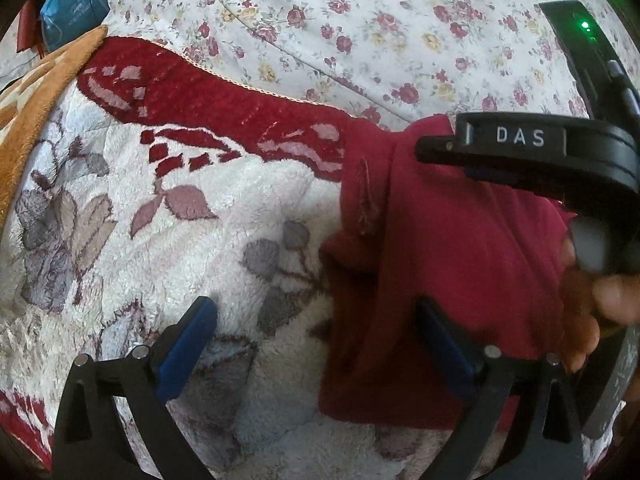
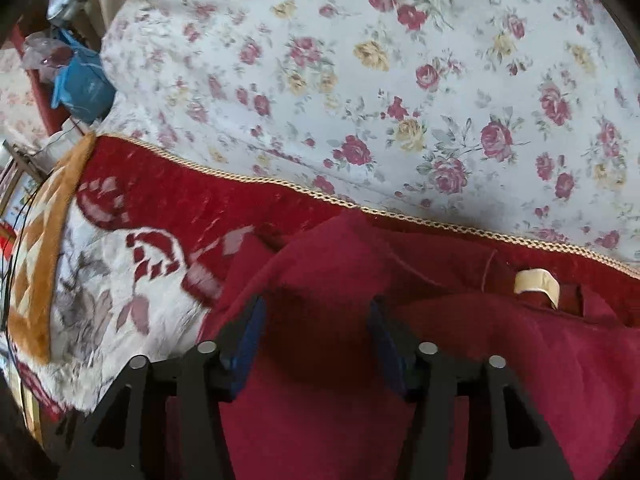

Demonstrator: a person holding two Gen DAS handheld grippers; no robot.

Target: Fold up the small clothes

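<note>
one dark red garment point(image 1: 460, 280), one fleece blanket point(image 1: 160, 240), one floral sheet point(image 1: 360, 20), two grippers point(image 1: 316, 340), one blue bag point(image 1: 72, 12)

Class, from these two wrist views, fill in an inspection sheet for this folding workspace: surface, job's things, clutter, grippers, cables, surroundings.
Surface: plush blanket, red-bordered, over floral sheet.
Job's things: dark red garment on the blanket, cream label showing.
Clutter: blue bag at far left.
Grippers: left gripper open at the garment's edge; right gripper open over the garment, gripping nothing.
Cables: dark wires at left edge.
Surroundings: indistinct.
</note>
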